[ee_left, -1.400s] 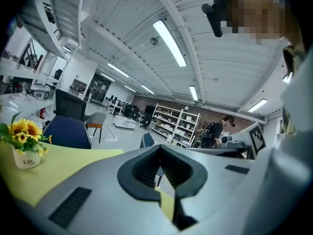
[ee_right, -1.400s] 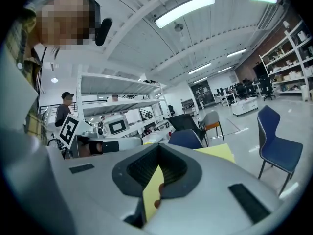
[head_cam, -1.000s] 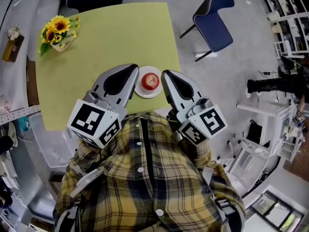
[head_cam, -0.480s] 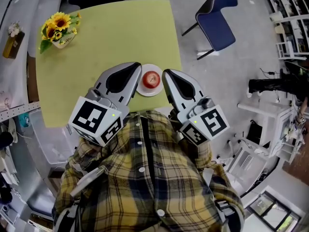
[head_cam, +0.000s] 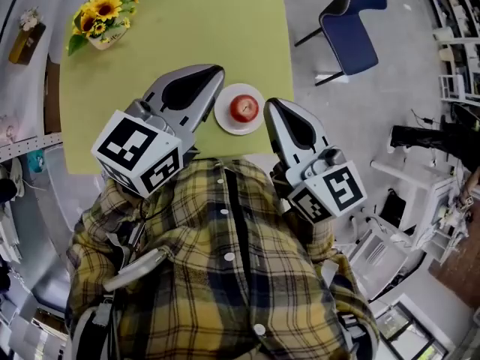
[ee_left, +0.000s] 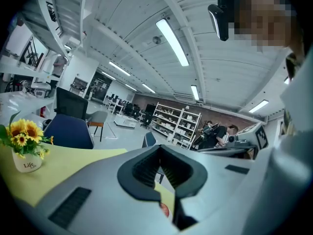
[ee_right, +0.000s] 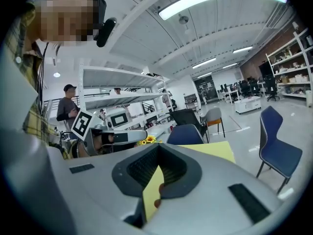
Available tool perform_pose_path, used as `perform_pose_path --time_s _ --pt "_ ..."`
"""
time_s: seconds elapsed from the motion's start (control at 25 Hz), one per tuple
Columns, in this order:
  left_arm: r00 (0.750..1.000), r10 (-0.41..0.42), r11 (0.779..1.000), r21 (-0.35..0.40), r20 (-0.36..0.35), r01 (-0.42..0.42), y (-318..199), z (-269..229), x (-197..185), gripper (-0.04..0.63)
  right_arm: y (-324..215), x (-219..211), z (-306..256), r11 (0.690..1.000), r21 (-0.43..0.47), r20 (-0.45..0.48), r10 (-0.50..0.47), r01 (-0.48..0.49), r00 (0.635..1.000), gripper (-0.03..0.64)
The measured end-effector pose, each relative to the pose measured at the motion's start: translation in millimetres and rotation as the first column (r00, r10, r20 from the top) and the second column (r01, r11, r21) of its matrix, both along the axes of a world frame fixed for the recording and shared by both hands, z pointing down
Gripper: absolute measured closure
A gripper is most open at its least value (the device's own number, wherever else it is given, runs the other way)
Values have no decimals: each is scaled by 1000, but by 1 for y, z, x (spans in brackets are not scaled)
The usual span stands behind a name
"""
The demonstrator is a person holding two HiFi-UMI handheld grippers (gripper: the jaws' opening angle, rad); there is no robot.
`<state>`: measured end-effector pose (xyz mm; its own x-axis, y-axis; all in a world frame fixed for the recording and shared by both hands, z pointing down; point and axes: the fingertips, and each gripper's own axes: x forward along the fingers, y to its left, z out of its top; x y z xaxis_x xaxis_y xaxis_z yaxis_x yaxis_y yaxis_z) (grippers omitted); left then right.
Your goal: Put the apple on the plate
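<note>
both closed: left tongs (head_cam: 217, 71) and right tongs (head_cam: 272, 104), seemingly empty, flank the apple (head_cam: 244, 108) on its plate (head_cam: 226, 123).

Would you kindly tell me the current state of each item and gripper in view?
apple, resting on the plate, not held.
plate, flat on the table, carrying the apple.
left gripper, shut, empty, to the plate's left.
right gripper, shut, empty, to the plate's right.
sunflower pot, upright near the table's far corner.
blue chair, upright, standing apart from the table.
</note>
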<state>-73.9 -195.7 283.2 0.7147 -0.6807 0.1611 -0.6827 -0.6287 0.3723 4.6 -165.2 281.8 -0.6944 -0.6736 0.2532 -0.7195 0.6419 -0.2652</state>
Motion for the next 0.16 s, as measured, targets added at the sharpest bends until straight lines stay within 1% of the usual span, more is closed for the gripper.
perform_pose_path --time_s 0.16 --pt "996 38 999 26 81 -40 -10 10 -14 588 -3 4 1 1000 3 -10 17 -17 1000 620"
